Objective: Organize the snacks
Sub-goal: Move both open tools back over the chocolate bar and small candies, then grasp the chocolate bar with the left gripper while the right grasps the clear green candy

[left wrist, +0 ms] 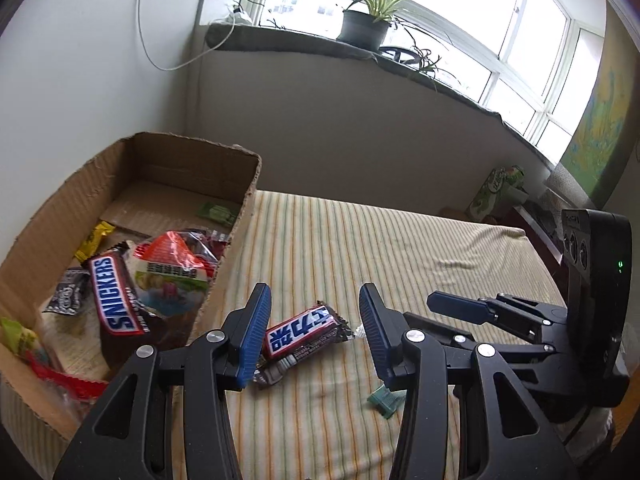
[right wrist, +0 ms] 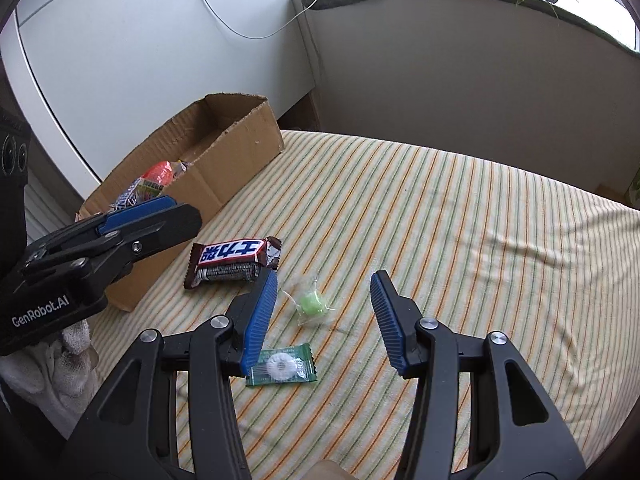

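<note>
A cardboard box at the left holds several snacks, among them a large Snickers bar and a red-and-clear bag. A small Snickers bar lies on the striped cloth beside the box; it also shows in the right wrist view. My left gripper is open and empty, its jaws either side of that bar, above it. My right gripper is open and empty above a green wrapped candy. A green mint packet lies near its left finger.
The striped cloth covers the surface to the right. White wall and a cupboard stand behind the box. A windowsill with a potted plant runs along the back. A green carton stands at the far right.
</note>
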Demonstrator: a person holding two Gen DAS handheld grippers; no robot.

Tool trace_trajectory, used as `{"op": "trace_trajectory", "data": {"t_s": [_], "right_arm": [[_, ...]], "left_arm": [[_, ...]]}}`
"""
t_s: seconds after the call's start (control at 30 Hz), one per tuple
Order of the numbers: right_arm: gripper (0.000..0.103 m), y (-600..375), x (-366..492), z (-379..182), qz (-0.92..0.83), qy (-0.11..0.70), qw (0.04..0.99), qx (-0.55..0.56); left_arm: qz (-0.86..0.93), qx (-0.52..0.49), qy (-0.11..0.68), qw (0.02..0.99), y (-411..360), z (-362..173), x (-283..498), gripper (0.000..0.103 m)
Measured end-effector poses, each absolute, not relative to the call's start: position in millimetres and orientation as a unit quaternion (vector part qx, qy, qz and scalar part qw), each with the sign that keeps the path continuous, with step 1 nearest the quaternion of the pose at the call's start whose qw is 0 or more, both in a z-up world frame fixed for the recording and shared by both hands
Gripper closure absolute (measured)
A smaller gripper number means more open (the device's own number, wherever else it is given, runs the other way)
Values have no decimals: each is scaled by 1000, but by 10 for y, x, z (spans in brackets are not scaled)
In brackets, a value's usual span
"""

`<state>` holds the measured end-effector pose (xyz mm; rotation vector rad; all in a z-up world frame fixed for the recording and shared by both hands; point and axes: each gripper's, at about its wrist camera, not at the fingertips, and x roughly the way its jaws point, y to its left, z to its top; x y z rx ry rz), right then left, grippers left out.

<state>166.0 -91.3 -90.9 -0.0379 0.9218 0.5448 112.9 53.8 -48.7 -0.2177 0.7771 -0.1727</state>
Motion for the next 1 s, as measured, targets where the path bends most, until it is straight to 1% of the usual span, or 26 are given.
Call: {"op": "trace_trajectory", "data": {"t_s": [0.13, 0.3, 0.47, 0.77, 0.9, 1.0], "right_arm": [[52, -864, 1619, -986, 266, 447, 853, -33], [52, -861, 1572, -1056, 273, 454, 847, -43], [56, -843, 1548, -1121, 278, 459, 842, -55], [60, -783, 1543, -1173, 274, 458, 843, -70], [62, -780, 1544, -1176, 275, 456, 843, -76], [65, -790, 1563, -1177, 275, 455, 843, -81]], "left_arm": [[-81, -96, 391, 912, 430, -556, 1247, 59], [-79, -115, 410, 901, 425, -678, 1390, 59], [-72, -105, 435, 891, 355, -853, 1461, 59], [-87, -107, 441, 887, 400, -893, 1322, 59], [-87, -95, 445, 886, 399, -921, 1221, 59], [-78, -64, 439, 893, 382, -902, 1158, 59]]}}
